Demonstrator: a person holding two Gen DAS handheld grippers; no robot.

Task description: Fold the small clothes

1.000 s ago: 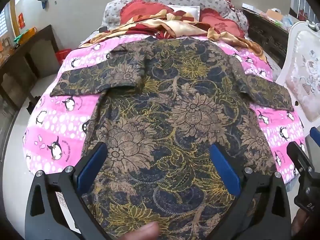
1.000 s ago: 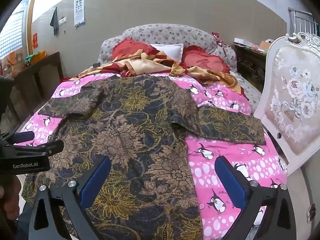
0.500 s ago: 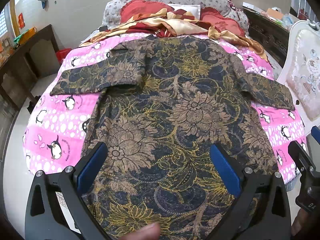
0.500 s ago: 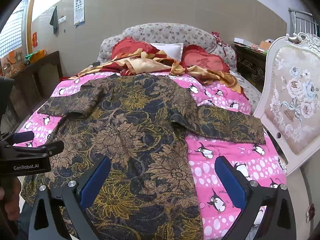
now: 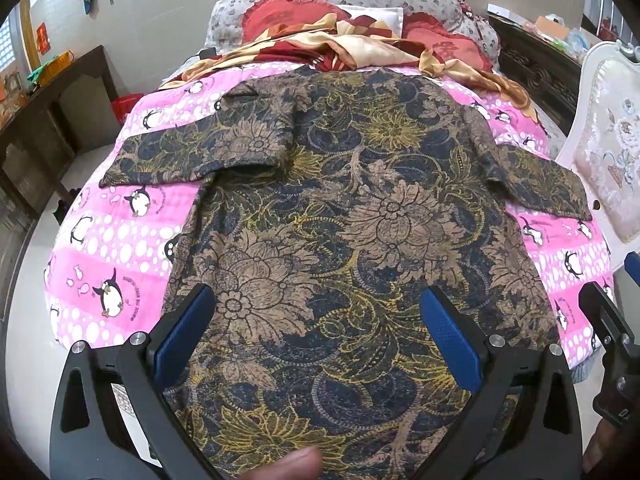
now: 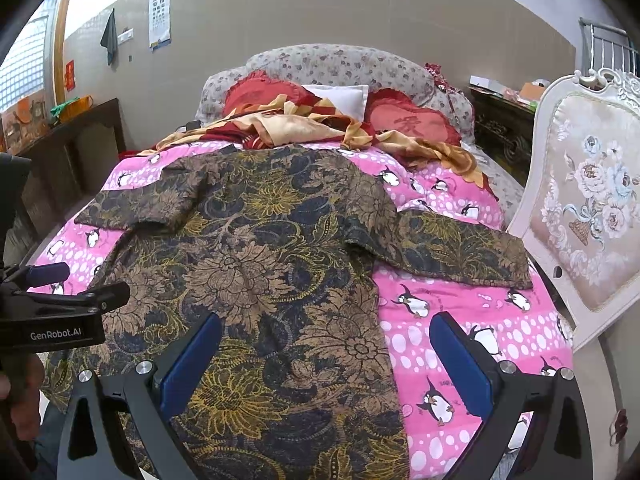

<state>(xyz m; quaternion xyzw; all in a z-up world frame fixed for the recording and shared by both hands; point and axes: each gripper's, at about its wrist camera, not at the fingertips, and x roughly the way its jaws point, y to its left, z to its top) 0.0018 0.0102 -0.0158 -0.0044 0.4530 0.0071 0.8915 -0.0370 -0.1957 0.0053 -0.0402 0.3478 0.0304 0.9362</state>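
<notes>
A dark floral short-sleeved shirt point(image 5: 340, 216) lies spread flat, back up, on a pink penguin blanket point(image 5: 116, 248); both sleeves are stretched out sideways. It also shows in the right wrist view point(image 6: 256, 264). My left gripper point(image 5: 318, 322) is open and empty, hovering over the shirt's lower part. My right gripper point(image 6: 324, 344) is open and empty, over the shirt's lower right edge and the blanket point(image 6: 472, 308). The left gripper's body shows at the left edge of the right wrist view point(image 6: 60, 312).
Red pillows and a rumpled red-gold cover point(image 6: 320, 128) lie at the bed's head. A white floral chair point(image 6: 588, 208) stands close on the right. Dark wooden furniture point(image 5: 44, 120) lines the left wall; a dark cabinet point(image 6: 504, 128) stands at the right.
Both grippers have crept slightly forward over the shirt; the shirt itself has not moved and both grippers stay open.
</notes>
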